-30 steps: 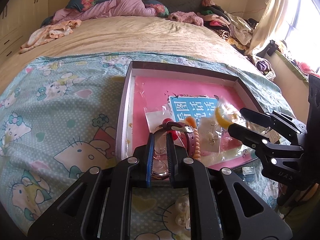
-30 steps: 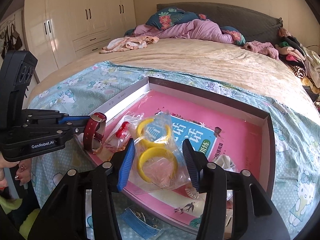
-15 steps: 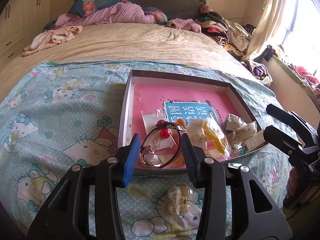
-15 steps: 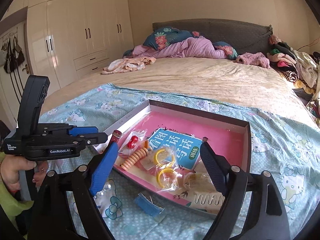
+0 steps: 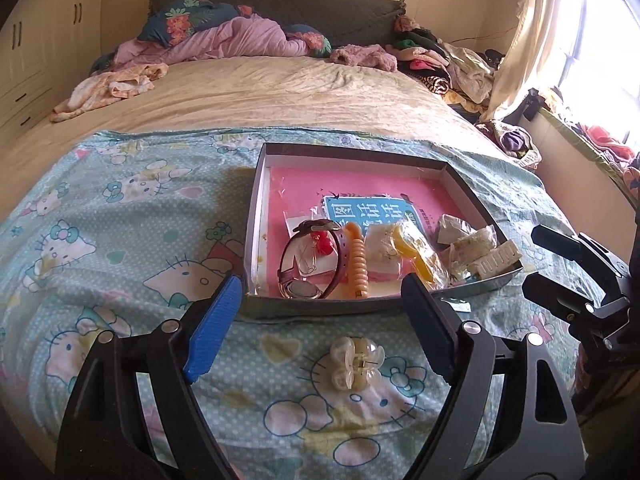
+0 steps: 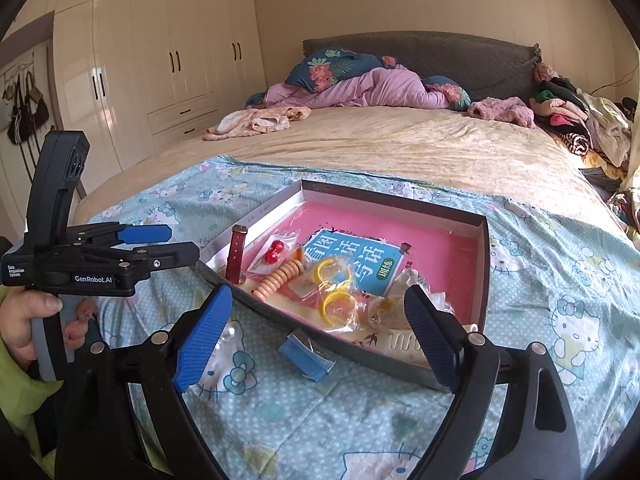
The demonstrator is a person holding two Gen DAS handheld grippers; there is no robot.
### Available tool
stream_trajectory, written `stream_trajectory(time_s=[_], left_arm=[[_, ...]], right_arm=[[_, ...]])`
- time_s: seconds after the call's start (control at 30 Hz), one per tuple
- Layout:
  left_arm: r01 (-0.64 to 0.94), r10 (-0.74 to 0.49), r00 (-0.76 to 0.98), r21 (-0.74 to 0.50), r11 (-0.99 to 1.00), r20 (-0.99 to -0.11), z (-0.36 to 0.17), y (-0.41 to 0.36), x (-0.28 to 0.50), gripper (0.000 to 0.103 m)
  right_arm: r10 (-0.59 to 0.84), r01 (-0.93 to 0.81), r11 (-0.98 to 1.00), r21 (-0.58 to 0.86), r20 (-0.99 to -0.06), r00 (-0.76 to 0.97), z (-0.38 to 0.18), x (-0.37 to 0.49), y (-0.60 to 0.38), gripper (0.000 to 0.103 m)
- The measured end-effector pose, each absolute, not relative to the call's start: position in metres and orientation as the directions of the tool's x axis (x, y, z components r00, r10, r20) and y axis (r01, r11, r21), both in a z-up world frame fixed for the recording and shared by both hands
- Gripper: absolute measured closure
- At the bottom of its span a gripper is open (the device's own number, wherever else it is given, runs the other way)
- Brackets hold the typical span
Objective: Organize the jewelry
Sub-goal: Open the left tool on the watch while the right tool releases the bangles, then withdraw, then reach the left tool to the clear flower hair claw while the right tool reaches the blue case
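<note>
A shallow box (image 5: 460, 176) with a pink lining lies on the Hello Kitty blanket. In it lie a dark red watch (image 5: 298, 286), an orange spiral hair tie (image 5: 357, 260), bagged yellow rings (image 5: 416, 246) and a white comb (image 5: 496, 258). The watch also shows in the right wrist view (image 6: 237, 254), leaning on the box's near corner. My left gripper (image 5: 320, 320) is open and empty, just short of the box. My right gripper (image 6: 320, 336) is open and empty, also in front of the box (image 6: 482, 264). A clear hair claw (image 5: 354, 362) lies on the blanket between the left fingers.
A small blue packet (image 6: 307, 356) lies on the blanket by the box's near edge. Pillows and a purple quilt (image 5: 240, 40) are at the bed's head, clothes piled at the right (image 5: 448, 64). A wardrobe (image 6: 160, 60) stands at the left.
My left gripper opened, let go of the watch in the box and drew back. My right gripper released the bagged yellow rings in the box and drew back, opening wide.
</note>
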State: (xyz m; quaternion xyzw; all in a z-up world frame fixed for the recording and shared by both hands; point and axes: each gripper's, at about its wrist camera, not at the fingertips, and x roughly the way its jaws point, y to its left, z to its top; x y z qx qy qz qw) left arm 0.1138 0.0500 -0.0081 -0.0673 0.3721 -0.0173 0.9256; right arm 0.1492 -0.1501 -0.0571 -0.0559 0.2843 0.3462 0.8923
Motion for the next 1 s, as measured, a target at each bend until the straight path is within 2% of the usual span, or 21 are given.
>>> stream_trajectory(time_s=[0.4,0.8,0.9,1.0], left_arm=[[-0.012,-0.082,0.687,-0.124,0.992,-0.722,-0.026,0.049,0.094,0.029],[0.025,-0.133,0.618,-0.15,0.988,-0.775,-0.055,0.04,0.086,0.029],[0.044,-0.15,0.601,-0.155,0.987,-0.785,-0.062,0.034,0.088,0.031],[0.056,-0.157,0.583,-0.154,0.987,-0.797,-0.069,0.029,0.094,0.042]], right_arm=[[0.568,-0.649,0.754,0.102,-0.598,0.566,-0.075,0.137,-0.152,0.016],[0.541,-0.63,0.768,0.115,-0.643,0.542,-0.091,0.137,-0.156,0.016],[0.539,-0.624,0.771,0.126,-0.652,0.534,-0.096,0.139,-0.158,0.016],[0.538,-0.618,0.773,0.141,-0.662,0.522,-0.101,0.141,-0.159,0.016]])
